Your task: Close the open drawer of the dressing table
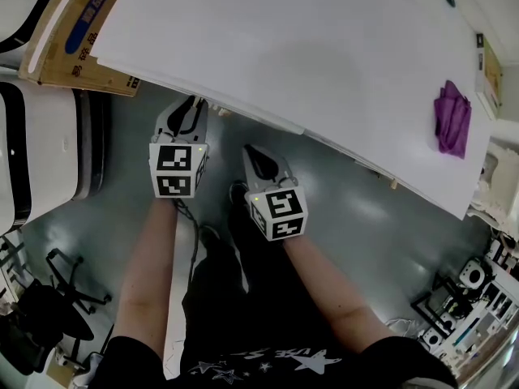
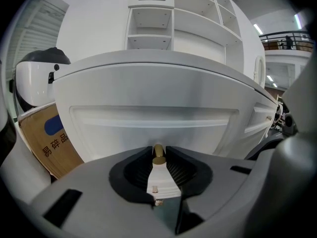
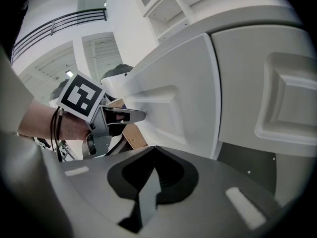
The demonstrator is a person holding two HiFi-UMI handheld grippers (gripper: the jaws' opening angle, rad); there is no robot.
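Listener: Head view first: what lies below the camera?

Describer: Looking steeply down, a white desk point(image 1: 308, 47) fills the upper part of the frame, with its near edge running slantwise. A purple cloth point(image 1: 452, 118) lies crumpled on it near the right end. A cardboard box point(image 1: 77, 31) with blue print shows beside the desk's left end. Two bare forearms reach out over a grey floor point(image 1: 357, 217), each hand holding a claw with a marker cube on it. The tips of the left claw point(image 1: 193, 108) go in under the desk's near edge. The right claw point(image 1: 255, 154) hangs just beside it, short of that edge.

Listener: And the left gripper view?

Describer: The drawer point(image 2: 153, 118) fills the middle of the frame, just ahead, as a white front with a raised panel. The left claw is clamped on the drawer's small brass knob point(image 2: 158, 151), with one dark ribbed pad on each side of it. Open white shelves point(image 2: 163, 24) rise above the desk at the back. The cardboard box stands at the left.

Listener: And the right gripper view?

Describer: The right claw's dark pads are pressed together with nothing between them. Beyond it, to the left, the left claw grips the drawer front. That front stands out proud of the neighbouring white front point(image 3: 282, 98) on the right, so the drawer is open.
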